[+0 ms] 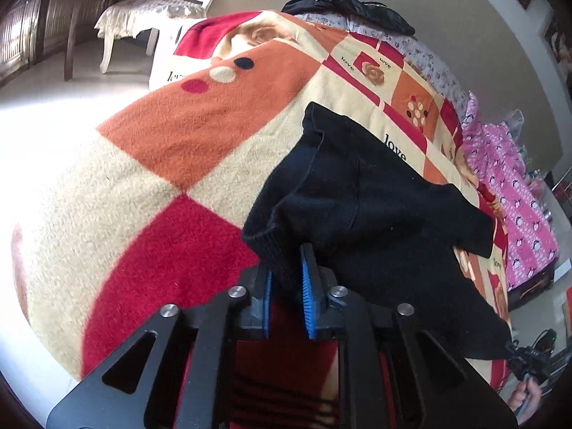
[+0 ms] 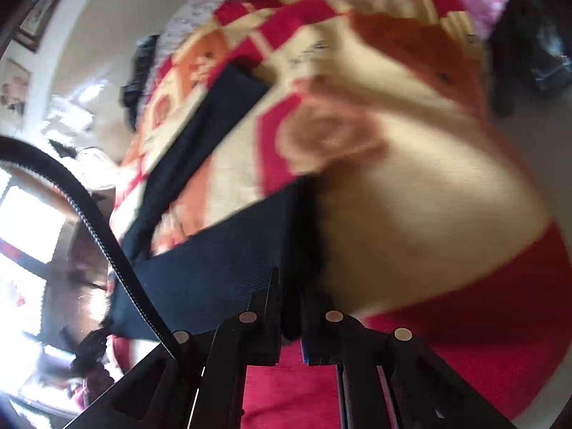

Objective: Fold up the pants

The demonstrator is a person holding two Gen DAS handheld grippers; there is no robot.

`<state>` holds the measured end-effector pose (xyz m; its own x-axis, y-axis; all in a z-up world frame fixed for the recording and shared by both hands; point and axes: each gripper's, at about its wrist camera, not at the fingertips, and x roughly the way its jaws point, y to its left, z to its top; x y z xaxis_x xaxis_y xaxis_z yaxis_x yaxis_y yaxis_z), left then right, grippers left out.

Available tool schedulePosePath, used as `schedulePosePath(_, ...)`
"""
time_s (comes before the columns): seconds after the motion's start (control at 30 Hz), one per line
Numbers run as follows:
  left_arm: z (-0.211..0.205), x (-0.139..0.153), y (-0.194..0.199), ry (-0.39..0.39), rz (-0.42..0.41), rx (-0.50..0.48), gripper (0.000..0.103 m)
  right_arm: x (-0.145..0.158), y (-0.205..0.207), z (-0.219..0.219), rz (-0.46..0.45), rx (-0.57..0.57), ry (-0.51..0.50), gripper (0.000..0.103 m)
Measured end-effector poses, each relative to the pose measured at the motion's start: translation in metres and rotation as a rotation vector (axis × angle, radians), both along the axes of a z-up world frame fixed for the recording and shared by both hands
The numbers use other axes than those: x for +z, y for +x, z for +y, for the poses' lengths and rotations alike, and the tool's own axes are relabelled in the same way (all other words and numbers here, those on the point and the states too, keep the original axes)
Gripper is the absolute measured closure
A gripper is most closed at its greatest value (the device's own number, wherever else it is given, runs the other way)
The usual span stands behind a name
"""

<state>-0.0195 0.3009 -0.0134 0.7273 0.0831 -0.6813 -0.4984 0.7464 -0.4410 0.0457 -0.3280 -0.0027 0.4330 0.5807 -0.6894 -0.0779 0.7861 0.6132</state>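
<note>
The black pants point(image 1: 361, 193) hang lifted above a red, orange and cream checked blanket point(image 1: 150, 164) on a bed. My left gripper point(image 1: 287, 279) is shut on a ribbed edge of the pants, between its blue pads point(image 1: 306, 286). In the blurred right wrist view the pants point(image 2: 214, 268) stretch away to the left, one leg point(image 2: 214, 114) lying over the blanket point(image 2: 411, 186). My right gripper point(image 2: 291, 307) is shut on the pants' other edge. The right gripper also shows small at the lower right of the left wrist view point(image 1: 525, 361).
A cream chair point(image 1: 143, 10) stands on the floor beyond the bed's far left. A black garment point(image 1: 350, 3) lies at the head of the bed. A pink patterned cloth point(image 1: 514, 193) lies along the right side. A black cable point(image 2: 89, 214) crosses the right view.
</note>
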Motion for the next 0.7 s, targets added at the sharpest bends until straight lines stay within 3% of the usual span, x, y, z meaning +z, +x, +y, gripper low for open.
schedulePosePath(0.03, 0.003, 0.003, -0.002, 0.028, 0.015, 0.025, 0.078, 0.006, 0.000, -0.006, -0.013, -0.041, -0.047, 0.096)
schedulePosePath(0.1, 0.013, 0.012, -0.008, 0.128, 0.056, 0.143, 0.078, 0.031, 0.005, -0.014, -0.091, -0.156, -0.234, 0.092)
schedulePosePath(0.2, 0.032, 0.028, -0.019, 0.158, 0.037, 0.287, 0.078, 0.059, 0.024, -0.010, -0.188, -0.134, -0.167, 0.089)
schedulePosePath(0.27, 0.025, 0.046, -0.016, 0.173, -0.036, 0.265, 0.078, 0.071, 0.048, 0.008, -0.208, -0.052, -0.086, 0.081)
schedulePosePath(0.3, 0.014, 0.057, -0.010, 0.205, -0.072, 0.233, 0.078, 0.072, 0.065, 0.020, -0.199, 0.002, -0.004, 0.070)
schedulePosePath(0.33, 0.000, 0.065, -0.001, 0.236, -0.098, 0.193, 0.078, 0.071, 0.079, 0.030, -0.181, 0.031, 0.073, 0.058)
schedulePosePath(0.4, -0.031, 0.076, 0.026, 0.281, -0.141, 0.057, 0.078, 0.062, 0.111, 0.050, -0.143, 0.045, 0.213, 0.050)
schedulePosePath(0.5, -0.071, 0.075, 0.069, 0.384, -0.140, -0.103, 0.078, 0.034, 0.157, 0.069, -0.045, 0.000, 0.330, 0.050)
schedulePosePath(0.6, -0.087, 0.062, 0.096, 0.523, -0.067, -0.083, 0.078, 0.003, 0.185, 0.076, 0.041, -0.086, 0.331, 0.050)
schedulePosePath(0.67, -0.082, 0.042, 0.104, 0.529, -0.039, -0.077, 0.075, -0.010, 0.194, 0.081, 0.073, -0.096, 0.335, 0.050)
schedulePosePath(0.7, -0.068, 0.028, 0.111, 0.471, 0.022, -0.087, 0.073, -0.012, 0.198, 0.084, 0.065, -0.095, 0.318, 0.056)
